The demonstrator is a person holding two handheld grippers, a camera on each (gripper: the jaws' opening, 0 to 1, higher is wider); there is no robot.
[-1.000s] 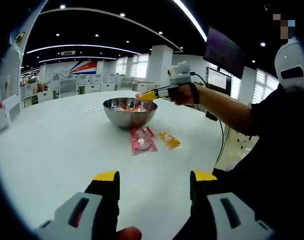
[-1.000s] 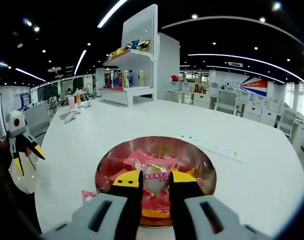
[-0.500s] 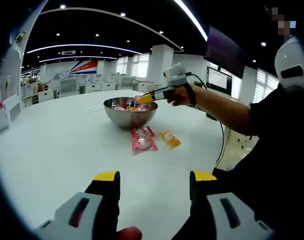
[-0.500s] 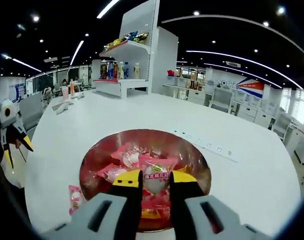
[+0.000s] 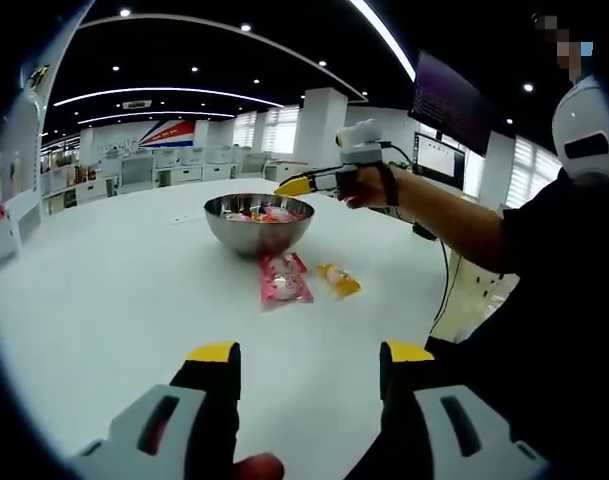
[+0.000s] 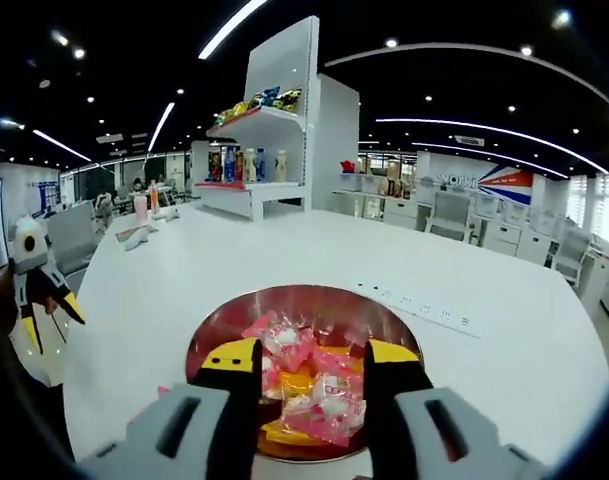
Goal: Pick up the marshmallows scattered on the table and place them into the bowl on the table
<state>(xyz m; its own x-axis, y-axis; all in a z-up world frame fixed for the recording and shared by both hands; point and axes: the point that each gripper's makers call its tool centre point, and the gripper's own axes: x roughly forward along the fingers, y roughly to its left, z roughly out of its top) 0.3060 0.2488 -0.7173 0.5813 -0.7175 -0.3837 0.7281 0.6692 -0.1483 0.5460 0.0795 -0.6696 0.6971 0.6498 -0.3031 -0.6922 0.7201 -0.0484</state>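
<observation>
A steel bowl stands mid-table with several wrapped marshmallows inside. In front of it on the white table lie a pink marshmallow packet and a yellow one. My left gripper hovers open and empty over the near table, well short of them. A person's arm holds my right gripper just above the bowl's right rim. In the right gripper view, my right gripper is open over the bowl, with nothing between its jaws. A pink packet rests on the pile below.
A person's arm and body fill the right side, by the table's right edge. A power strip lies on the table beyond the bowl. Farther back stands a white shelf with bottles and snacks. The left gripper shows at the left.
My right gripper has opened and let its marshmallow packet fall into the bowl, then risen slightly. The left gripper has stayed still.
</observation>
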